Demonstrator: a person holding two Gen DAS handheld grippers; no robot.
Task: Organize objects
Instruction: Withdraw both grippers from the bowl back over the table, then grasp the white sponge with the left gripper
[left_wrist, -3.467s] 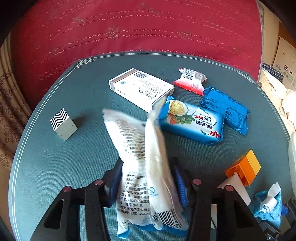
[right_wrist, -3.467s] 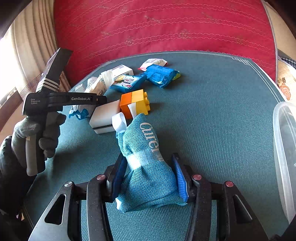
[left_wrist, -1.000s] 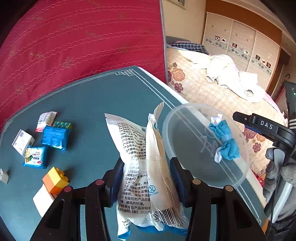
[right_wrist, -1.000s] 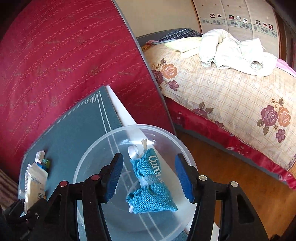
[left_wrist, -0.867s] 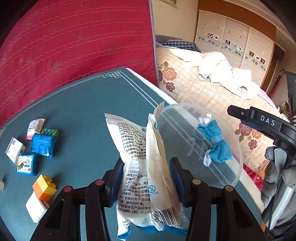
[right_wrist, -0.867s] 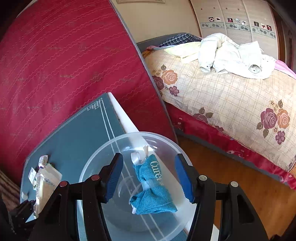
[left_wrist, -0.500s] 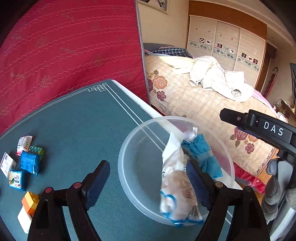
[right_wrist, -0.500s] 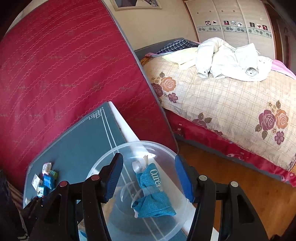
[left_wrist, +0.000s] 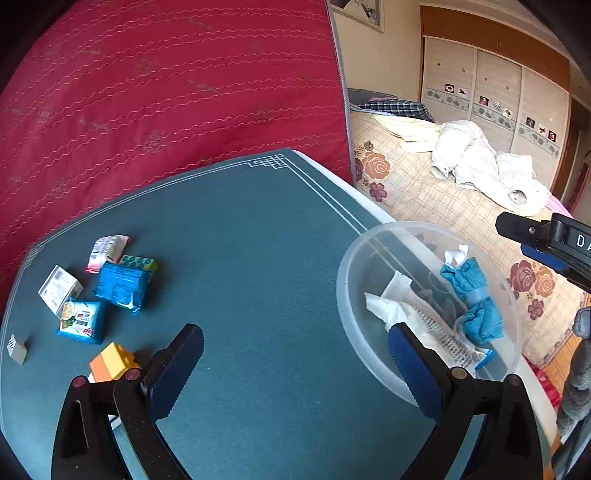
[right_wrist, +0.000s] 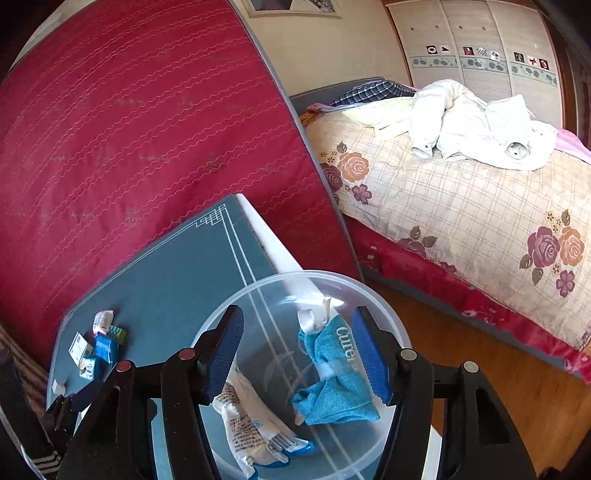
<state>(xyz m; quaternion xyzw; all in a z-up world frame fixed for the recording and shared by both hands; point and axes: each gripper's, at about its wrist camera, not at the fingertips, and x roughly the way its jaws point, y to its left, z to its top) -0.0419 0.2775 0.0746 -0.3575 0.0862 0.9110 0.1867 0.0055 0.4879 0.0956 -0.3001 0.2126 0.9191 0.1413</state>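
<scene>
A: What is in the clear plastic bowl (left_wrist: 347, 295)?

B: Two things. A white printed packet (left_wrist: 424, 321) lies on its floor, and a blue cloth pouch (left_wrist: 474, 299) with a white ribbon lies just beside it, touching or nearly so.

A: Where does the bowl sit relative to the left gripper (left_wrist: 295, 365)?

B: Ahead of its right finger (left_wrist: 413, 365), whose tip overlaps the near rim. The packet lies just beyond that fingertip, free of both pads. The jaws are opening, spread wide, with only the teal tabletop (left_wrist: 258, 258) between them.

A: And the right gripper (right_wrist: 299, 354)?

B: It hangs over the bowl, jaws opening. The pouch (right_wrist: 332, 373) lies below, close to the right finger (right_wrist: 369, 358); I see no pad pressing on it. The packet (right_wrist: 251, 421) lies beneath the left finger.

A: Anything outside the bowl?

B: Well left of the left gripper's left finger: small blue snack packs (left_wrist: 122, 284), a white box (left_wrist: 59, 288), a red-and-white sachet (left_wrist: 107, 251), and an orange-yellow block (left_wrist: 110, 362) just beside that finger.
</scene>
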